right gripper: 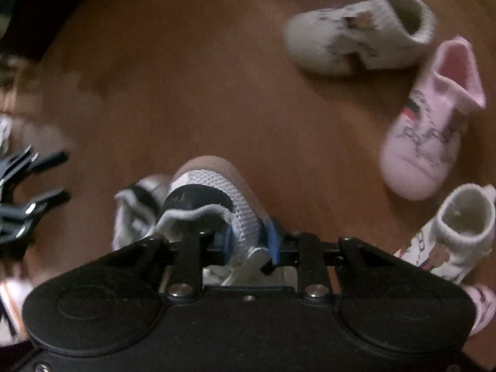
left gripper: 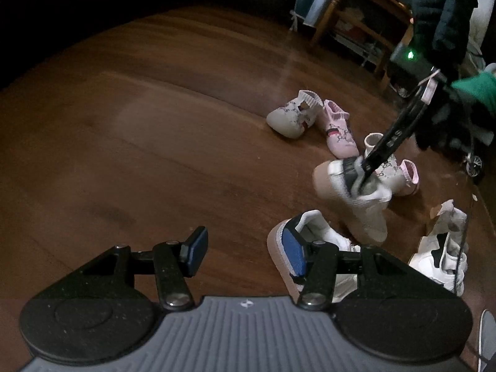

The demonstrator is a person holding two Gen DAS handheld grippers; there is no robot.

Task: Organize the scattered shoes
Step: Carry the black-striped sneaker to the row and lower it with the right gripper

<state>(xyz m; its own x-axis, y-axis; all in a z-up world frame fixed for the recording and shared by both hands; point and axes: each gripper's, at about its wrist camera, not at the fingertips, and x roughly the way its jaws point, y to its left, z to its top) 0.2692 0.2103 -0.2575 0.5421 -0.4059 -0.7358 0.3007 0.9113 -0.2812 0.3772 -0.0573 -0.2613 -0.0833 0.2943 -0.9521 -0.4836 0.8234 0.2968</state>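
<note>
Small shoes lie scattered on a wooden floor. My right gripper (right gripper: 248, 241) is shut on the collar of a white mesh sneaker (right gripper: 217, 192) with a tan sole and holds it off the floor; it also shows in the left wrist view (left gripper: 356, 198) hanging from the right gripper (left gripper: 365, 170). My left gripper (left gripper: 245, 251) is open and empty, its right pad beside a matching white sneaker (left gripper: 313, 238). A cream knit shoe (right gripper: 350, 34), a pink shoe (right gripper: 427, 133) and a second cream shoe (right gripper: 455, 232) lie on the floor to the right.
Another white sneaker (left gripper: 443, 254) lies at the right in the left wrist view. A wooden chair (left gripper: 359, 15) with hanging clothes stands at the back right. The left gripper's fingers (right gripper: 34, 186) show at the left edge of the right wrist view.
</note>
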